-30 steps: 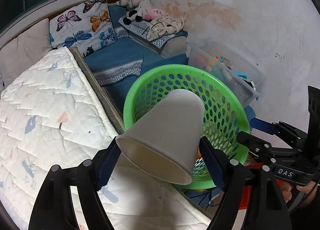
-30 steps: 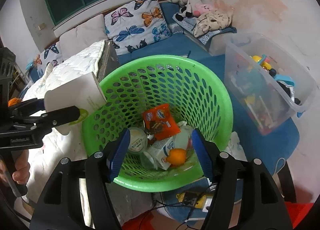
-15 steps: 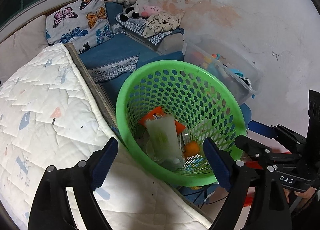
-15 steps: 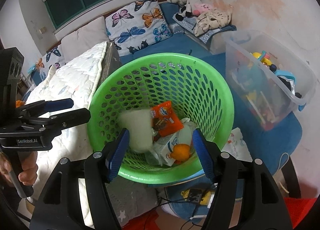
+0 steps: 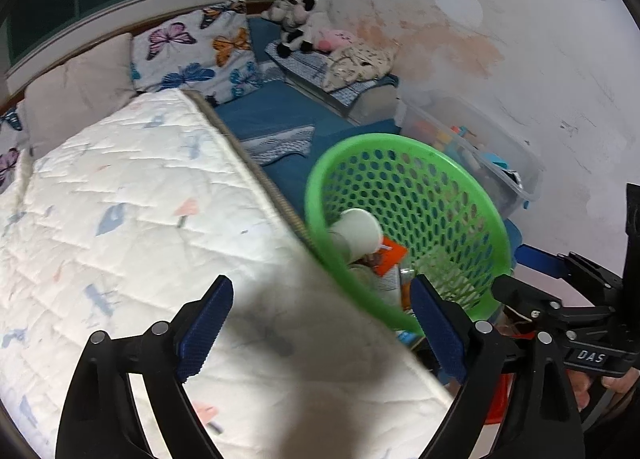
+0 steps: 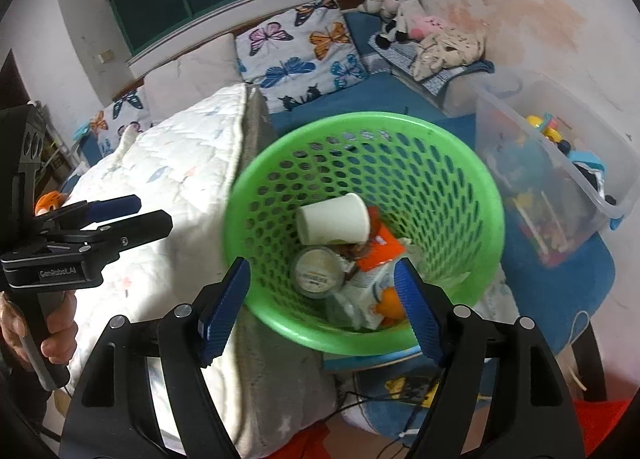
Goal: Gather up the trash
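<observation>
Presently, the white paper cup (image 6: 333, 218) lies on its side inside the green basket (image 6: 472, 179), resting atop an orange wrapper (image 6: 382, 245), a round lid (image 6: 318, 273) and a carton (image 6: 370, 291). The left hand-held gripper (image 5: 316, 323) hangs over the quilted mattress (image 5: 120, 219), jaws opening, nothing between them; the basket sits at its two o'clock. The right hand-held gripper (image 6: 326, 309) frames the basket's near rim, jaws opening, gripping nothing.

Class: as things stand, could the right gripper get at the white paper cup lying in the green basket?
Probably yes: the white paper cup lies uncovered atop the trash, and the right gripper, its empty jaws opening, faces the green basket's open mouth.
</observation>
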{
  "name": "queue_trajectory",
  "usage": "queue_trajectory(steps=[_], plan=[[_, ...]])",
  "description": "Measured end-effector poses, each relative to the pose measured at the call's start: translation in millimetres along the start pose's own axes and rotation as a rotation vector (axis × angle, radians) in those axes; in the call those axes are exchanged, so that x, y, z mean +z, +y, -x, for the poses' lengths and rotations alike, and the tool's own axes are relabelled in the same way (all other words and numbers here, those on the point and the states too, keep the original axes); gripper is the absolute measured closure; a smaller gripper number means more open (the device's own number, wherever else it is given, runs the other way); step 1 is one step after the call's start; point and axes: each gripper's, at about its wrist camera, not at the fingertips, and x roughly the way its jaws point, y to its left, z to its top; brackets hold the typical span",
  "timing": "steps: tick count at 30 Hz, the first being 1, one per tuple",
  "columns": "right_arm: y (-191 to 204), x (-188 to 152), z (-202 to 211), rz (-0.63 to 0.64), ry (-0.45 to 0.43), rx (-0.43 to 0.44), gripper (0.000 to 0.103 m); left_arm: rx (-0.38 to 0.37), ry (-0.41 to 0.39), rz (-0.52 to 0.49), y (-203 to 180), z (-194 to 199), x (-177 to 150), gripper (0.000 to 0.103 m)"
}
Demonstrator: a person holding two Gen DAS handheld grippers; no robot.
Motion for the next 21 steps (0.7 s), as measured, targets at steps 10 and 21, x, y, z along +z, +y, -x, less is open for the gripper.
queue_trajectory(steps=[10,21], plan=[[44,-2,-7,0.067,0.009,0.032,0.020,0.114,-0.028,0.085,46,32,-20,0.014],[83,-8,-11,0.120,0.007,0.072,0.014,0.201,-0.050,0.177,86,63,-45,0.014]])
